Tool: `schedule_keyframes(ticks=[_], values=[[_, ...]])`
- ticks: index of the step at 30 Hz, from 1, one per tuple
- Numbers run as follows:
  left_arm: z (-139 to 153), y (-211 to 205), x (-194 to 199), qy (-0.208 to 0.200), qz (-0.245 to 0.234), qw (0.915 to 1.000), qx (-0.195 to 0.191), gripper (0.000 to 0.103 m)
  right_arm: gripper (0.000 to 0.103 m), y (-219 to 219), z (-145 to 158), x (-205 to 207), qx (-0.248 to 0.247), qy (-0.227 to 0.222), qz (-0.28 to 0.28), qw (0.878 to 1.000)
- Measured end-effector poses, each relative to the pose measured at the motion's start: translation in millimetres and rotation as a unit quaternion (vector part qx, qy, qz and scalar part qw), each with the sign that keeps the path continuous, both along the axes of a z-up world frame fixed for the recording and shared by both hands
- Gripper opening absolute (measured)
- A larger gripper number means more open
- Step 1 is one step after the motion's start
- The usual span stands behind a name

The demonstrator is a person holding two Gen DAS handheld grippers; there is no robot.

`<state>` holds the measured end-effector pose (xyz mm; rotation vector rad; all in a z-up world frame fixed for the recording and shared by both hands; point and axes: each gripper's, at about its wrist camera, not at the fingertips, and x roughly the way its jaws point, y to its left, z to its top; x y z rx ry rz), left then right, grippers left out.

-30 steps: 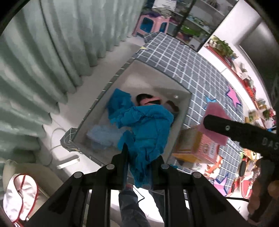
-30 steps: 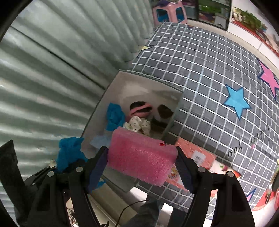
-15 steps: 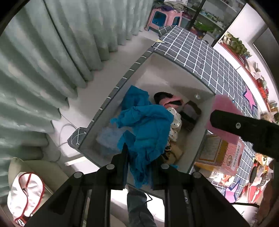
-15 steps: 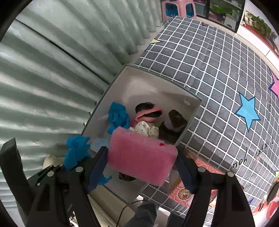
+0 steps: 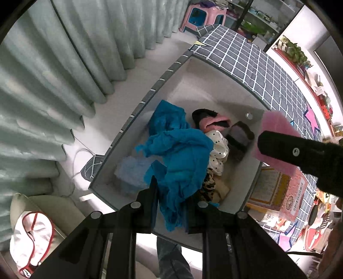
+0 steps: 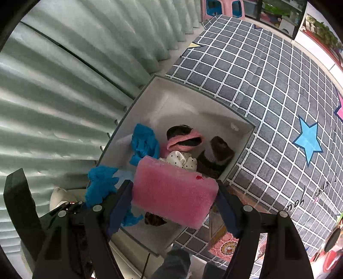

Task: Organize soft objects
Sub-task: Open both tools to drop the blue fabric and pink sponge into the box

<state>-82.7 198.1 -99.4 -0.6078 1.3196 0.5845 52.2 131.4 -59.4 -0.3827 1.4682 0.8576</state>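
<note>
My left gripper [image 5: 173, 193] is shut on a blue cloth [image 5: 182, 158] and holds it over the open white storage box [image 5: 216, 85]. My right gripper [image 6: 173, 197] is shut on a pink sponge [image 6: 173, 193], held above the box's near right side; the sponge also shows in the left wrist view [image 5: 276, 128]. The box [image 6: 171, 100] holds another blue cloth [image 6: 143, 141], a pink-and-black item [image 6: 184, 137], a polka-dot cloth [image 6: 182, 161], a brown-grey item [image 6: 216, 152] and a pale blue cloth [image 5: 130, 171].
The box sits at the edge of a grey checked mat with stars [image 6: 268, 85]. Green curtains [image 5: 53, 64] hang to the left. A patterned book or carton [image 5: 276, 188] lies right of the box. A white-and-red bag [image 5: 30, 240] lies at lower left. A pink stool [image 5: 203, 17] stands far back.
Both grippers have moved in over the box, which now looms larger and more central. The blue cloth and pink sponge stay gripped.
</note>
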Motion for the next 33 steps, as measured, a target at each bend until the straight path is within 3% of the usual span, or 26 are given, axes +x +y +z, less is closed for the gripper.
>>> schedule_keyframes(ticks=[26, 27, 29, 31, 33], values=[[-10.0, 2.9, 4.3, 0.012, 0.001, 0.9999, -0.006, 0.02, 0.076, 9.7, -7.4, 4.7, -0.005, 0.0, 0.008, 1.0], [-9.3, 3.0, 4.1, 0.01, 0.003, 0.9999, -0.005, 0.023, 0.076, 10.1, -7.0, 4.9, -0.004, 0.0, 0.009, 1.0], [-8.3, 3.5, 3.0, 0.005, 0.006, 1.0, -0.006, 0.038, 0.077, 10.9, -6.3, 4.8, -0.001, 0.0, 0.012, 1.0], [-6.0, 4.0, 1.0, 0.003, 0.014, 0.9999, 0.001, 0.066, 0.078, 10.4, -4.7, 4.4, 0.002, 0.001, 0.016, 1.0], [-3.3, 4.3, -0.3, 0.002, 0.016, 0.9999, 0.007, 0.079, 0.082, 8.8, -2.2, 4.7, 0.006, 0.0, 0.015, 1.0]])
